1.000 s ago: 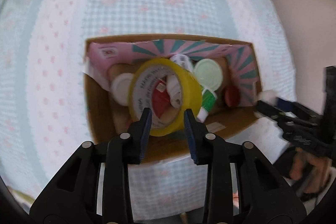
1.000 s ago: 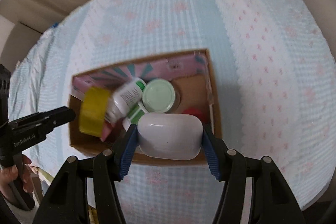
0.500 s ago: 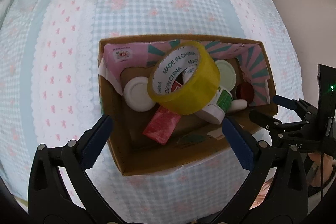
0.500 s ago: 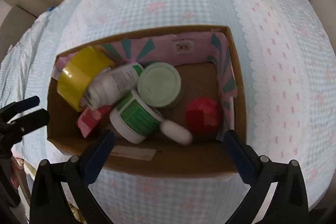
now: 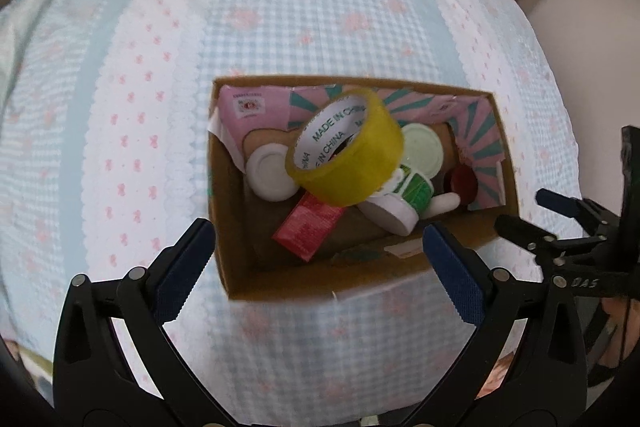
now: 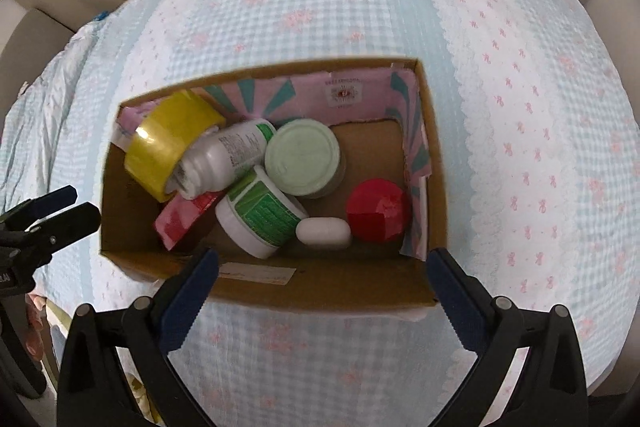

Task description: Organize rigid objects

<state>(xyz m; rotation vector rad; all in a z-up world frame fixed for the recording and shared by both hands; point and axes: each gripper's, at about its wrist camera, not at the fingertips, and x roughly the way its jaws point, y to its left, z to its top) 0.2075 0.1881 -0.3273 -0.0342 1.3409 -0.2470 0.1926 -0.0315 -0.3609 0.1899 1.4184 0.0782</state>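
Both pairs of fingers are spread wide and nothing is held between them. The left gripper (image 5: 320,251) is poised above the near wall of a cardboard box (image 5: 320,281), and the right gripper (image 6: 322,279) is poised above the same box (image 6: 320,289) from its other near corner; each gripper's tips are seen just outside the box rim.

The box is set near the front edge of a bed covered in a blue gingham sheet (image 6: 320,7) with pink flowers. Inside the box, a yellow tape roll (image 5: 346,149) is propped on edge at one end, and "MADE IN CHINA" is read on its white core. A white bottle (image 6: 224,159) with fine print is leaned against the roll. Beside it are found a jar with a pale green lid (image 6: 302,157), a tub with a green label (image 6: 260,211), a red packet (image 6: 180,221), a small white case (image 6: 323,233) and a red round cap (image 6: 378,209). The label text is too blurred to be read.
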